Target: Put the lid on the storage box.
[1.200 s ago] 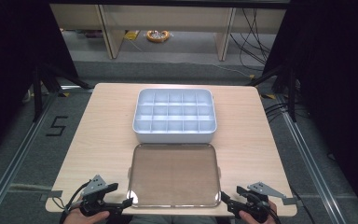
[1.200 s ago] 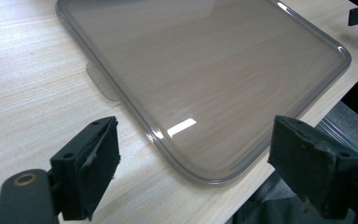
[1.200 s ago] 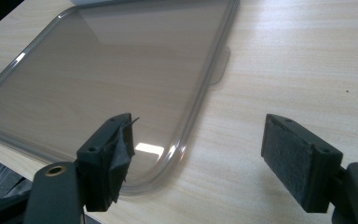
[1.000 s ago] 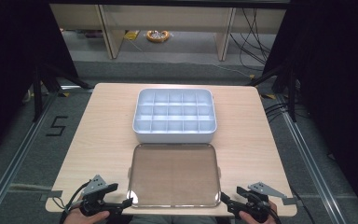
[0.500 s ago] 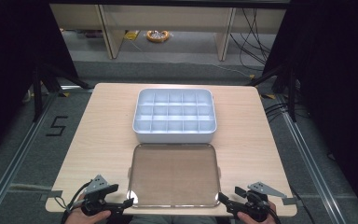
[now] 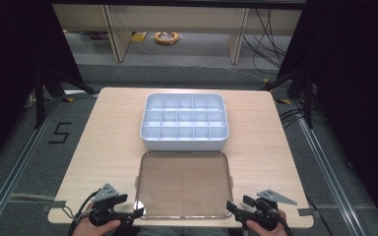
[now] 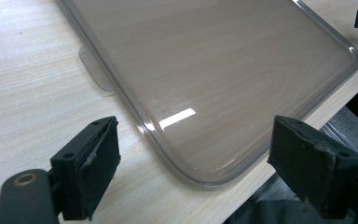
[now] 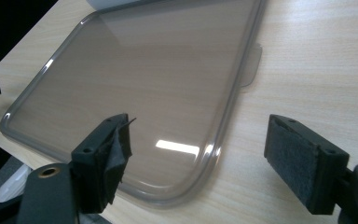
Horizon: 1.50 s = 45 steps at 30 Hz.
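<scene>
A clear smoky plastic lid (image 6: 183, 183) lies flat on the wooden table (image 6: 108, 142), near its front edge. Behind it stands a white organiser box (image 6: 184, 122) with several empty compartments. My left gripper (image 6: 137, 212) sits at the lid's front left corner, open, jaws either side of that corner (image 7: 205, 175) without touching it. My right gripper (image 6: 232, 207) is at the front right corner, open too, with the lid's corner (image 8: 186, 191) between its spread jaws. The lid (image 7: 214, 70) has a small tab (image 7: 95, 70) on its side; the other tab (image 8: 251, 65) shows on the lid (image 8: 144, 79) opposite.
The table's front edge lies just under both grippers. Bare wood (image 6: 270, 142) flanks the lid and box on each side. Shelving (image 6: 177, 19) and cables (image 6: 270, 34) stand on the floor beyond the table. A "5" marking (image 6: 60, 132) is on the floor at left.
Both grippers have crept slightly inward toward the lid's front corners. The lid and box have not moved.
</scene>
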Each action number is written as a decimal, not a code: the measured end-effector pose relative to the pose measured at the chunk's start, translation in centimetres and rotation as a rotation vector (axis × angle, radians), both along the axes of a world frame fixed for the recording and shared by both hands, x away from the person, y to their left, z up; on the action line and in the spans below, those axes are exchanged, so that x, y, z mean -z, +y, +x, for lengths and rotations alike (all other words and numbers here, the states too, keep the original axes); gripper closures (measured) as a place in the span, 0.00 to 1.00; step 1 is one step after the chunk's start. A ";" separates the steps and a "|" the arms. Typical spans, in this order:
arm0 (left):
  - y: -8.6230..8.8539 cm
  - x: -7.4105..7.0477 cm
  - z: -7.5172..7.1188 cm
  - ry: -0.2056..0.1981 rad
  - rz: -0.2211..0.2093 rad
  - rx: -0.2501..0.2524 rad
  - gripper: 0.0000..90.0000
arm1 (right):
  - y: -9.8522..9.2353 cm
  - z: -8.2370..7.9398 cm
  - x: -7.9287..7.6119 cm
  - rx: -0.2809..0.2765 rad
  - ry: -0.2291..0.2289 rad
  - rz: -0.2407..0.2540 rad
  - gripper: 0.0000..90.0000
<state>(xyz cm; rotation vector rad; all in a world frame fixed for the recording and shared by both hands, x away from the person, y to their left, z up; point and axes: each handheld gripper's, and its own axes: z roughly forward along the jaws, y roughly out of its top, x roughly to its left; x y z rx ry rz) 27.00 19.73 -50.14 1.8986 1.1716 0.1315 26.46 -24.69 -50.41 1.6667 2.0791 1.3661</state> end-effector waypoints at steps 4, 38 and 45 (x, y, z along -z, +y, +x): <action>0.0 0.3 1.0 0.080 -0.080 -0.012 0.23 | 0.1 0.8 0.4 0.030 0.056 0.055 0.29; 1.0 1.6 4.7 0.189 -0.113 -0.074 0.54 | 1.0 3.3 1.5 0.157 0.170 0.213 0.52; 0.6 1.7 4.5 0.193 -0.144 -0.073 0.54 | 1.2 2.8 1.8 0.130 0.265 0.327 0.64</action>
